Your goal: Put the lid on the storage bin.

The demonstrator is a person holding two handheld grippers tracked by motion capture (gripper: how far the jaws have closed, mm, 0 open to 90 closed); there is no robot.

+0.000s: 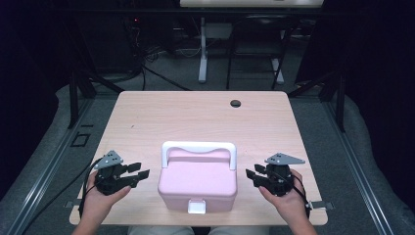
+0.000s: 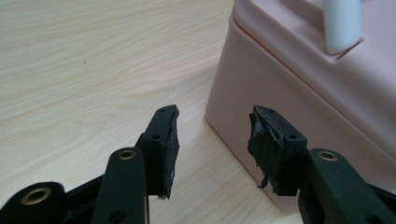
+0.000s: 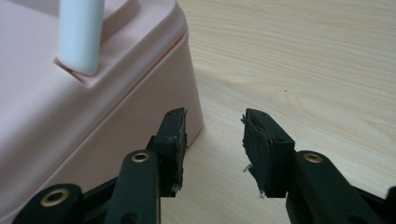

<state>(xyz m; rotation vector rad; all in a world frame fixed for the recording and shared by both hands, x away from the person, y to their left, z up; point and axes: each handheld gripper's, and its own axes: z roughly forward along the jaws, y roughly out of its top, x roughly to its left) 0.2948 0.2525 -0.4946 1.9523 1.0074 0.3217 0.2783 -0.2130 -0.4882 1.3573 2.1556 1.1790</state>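
The pink box (image 1: 197,182) with its white handle (image 1: 198,147) sat at the middle of the table's (image 1: 205,117) near edge. My left gripper (image 1: 142,171) and right gripper (image 1: 250,175) flanked it, jaws apart, gripping nothing.

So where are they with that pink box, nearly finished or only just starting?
It looks like an early stage. The pink box sits shut on the table, its white latch down and white handle untouched. In hand: the left claw and right claw flank the box, both open, gripping nothing. Left: taking hold of the box or its latch, whichever comes next.
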